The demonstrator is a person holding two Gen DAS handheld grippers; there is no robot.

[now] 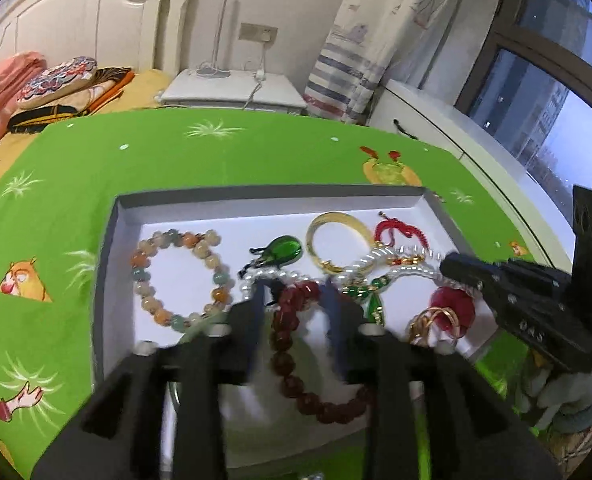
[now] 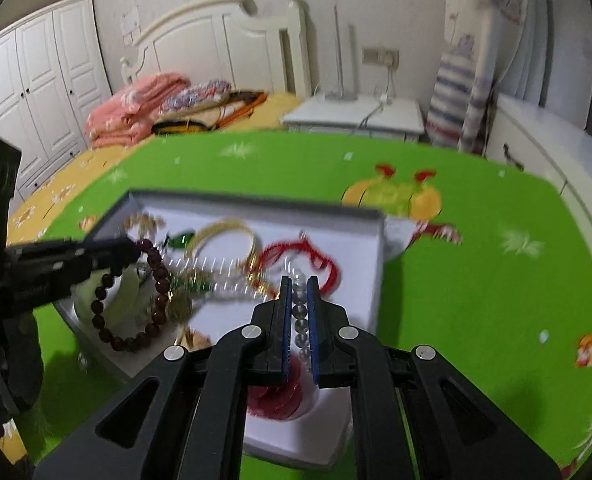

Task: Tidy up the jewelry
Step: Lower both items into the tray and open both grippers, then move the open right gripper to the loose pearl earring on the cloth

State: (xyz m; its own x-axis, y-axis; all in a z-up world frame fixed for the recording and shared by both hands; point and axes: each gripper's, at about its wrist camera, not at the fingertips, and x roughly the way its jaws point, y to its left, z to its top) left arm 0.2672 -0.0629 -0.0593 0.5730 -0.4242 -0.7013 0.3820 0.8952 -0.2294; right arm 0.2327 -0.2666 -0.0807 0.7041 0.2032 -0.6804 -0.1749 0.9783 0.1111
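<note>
White cardboard lines the shallow box (image 1: 128,240) where nearly all the jewelry lies, so I judge the gathering mostly done and the untangling still ahead. At the left of the box the pale bead bracelet (image 1: 180,276) lies alone in open room, touching nothing. Beside it, my left gripper (image 1: 294,300) has its fingers apart around the dark red bead bracelet (image 1: 292,360), which looks lifted at its top end (blur hides whether either finger presses a bead). Next come the green pendant (image 1: 284,252) and the gold bangle (image 1: 338,242), then the red cord (image 1: 396,234), all knotted up with the pearl strand (image 1: 376,258). My right gripper (image 2: 299,300) is clamped on that pearl strand near the box's right wall (image 2: 380,264), which leaves little room to swing sideways; up looks like the free direction. Green cloth (image 1: 236,160) around the box lies bare, good space for laying pieces out.
</note>
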